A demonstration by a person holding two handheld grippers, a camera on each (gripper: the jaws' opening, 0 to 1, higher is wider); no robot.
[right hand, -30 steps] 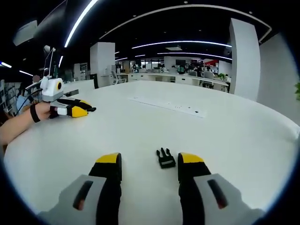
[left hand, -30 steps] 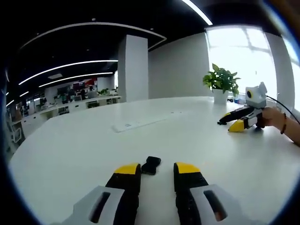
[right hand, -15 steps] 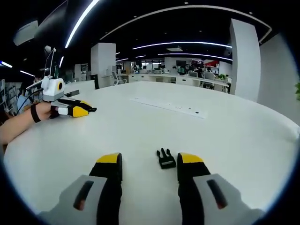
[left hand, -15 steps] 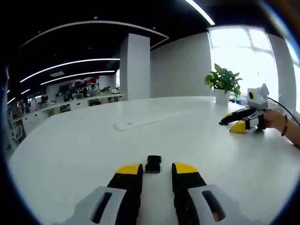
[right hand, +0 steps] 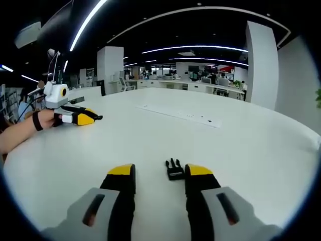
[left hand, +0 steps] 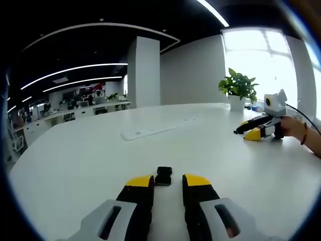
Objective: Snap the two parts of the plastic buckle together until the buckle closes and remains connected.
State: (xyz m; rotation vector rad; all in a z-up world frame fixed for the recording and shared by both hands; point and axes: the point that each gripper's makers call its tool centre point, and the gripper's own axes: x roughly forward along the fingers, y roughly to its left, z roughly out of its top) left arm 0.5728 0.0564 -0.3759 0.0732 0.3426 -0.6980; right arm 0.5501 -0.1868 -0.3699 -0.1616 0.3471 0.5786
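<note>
Since one second ago, both sets of jaws have narrowed slightly and each buckle half now sits nearer the centre line of its gripper. In the left gripper view, the left gripper [left hand: 167, 182] has its yellow-tipped jaws apart, and the socket half of the buckle [left hand: 163, 175] lies flat on the white table [left hand: 85, 160] just ahead of the tips, between them, touching neither jaw as far as can be seen. In the right gripper view, the right gripper [right hand: 160, 173] also has its jaws apart, and the pronged half of the buckle [right hand: 174, 169] lies on the table between the tips, closer to the right-hand jaw; contact cannot be determined. The two halves are not joined. Each view shows the other gripper resting low over the table, well apart, with a hand [left hand: 293, 126] and a dark wrist strap [right hand: 36, 121] behind it. The table is large, white and rounded, with a long flat white strip [left hand: 150, 130] set on its surface. A potted plant [left hand: 236, 89] stands at the far edge before a bright window [left hand: 261, 55]. Beyond are a white column [left hand: 144, 73], rows of desks [right hand: 175, 80] and curved ceiling light strips [right hand: 195, 47]
</note>
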